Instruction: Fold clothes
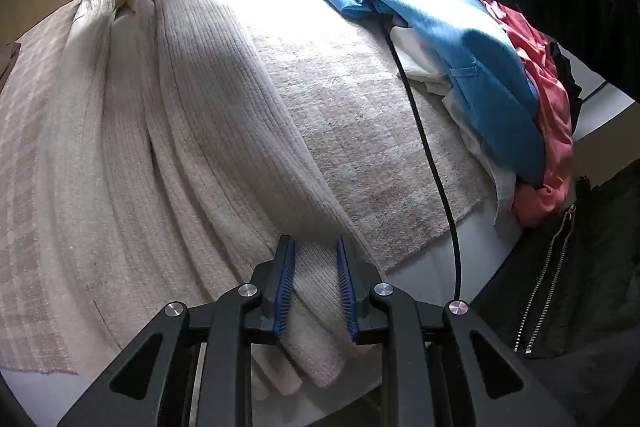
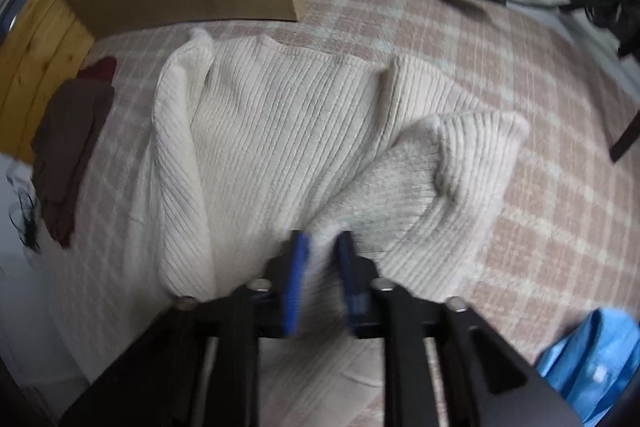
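Over cream sweater, both hand-held grippers

The right gripper pinches a fold of the cream sweater, which lies on the checked cloth. A brown garment lies at the cloth's left edge.
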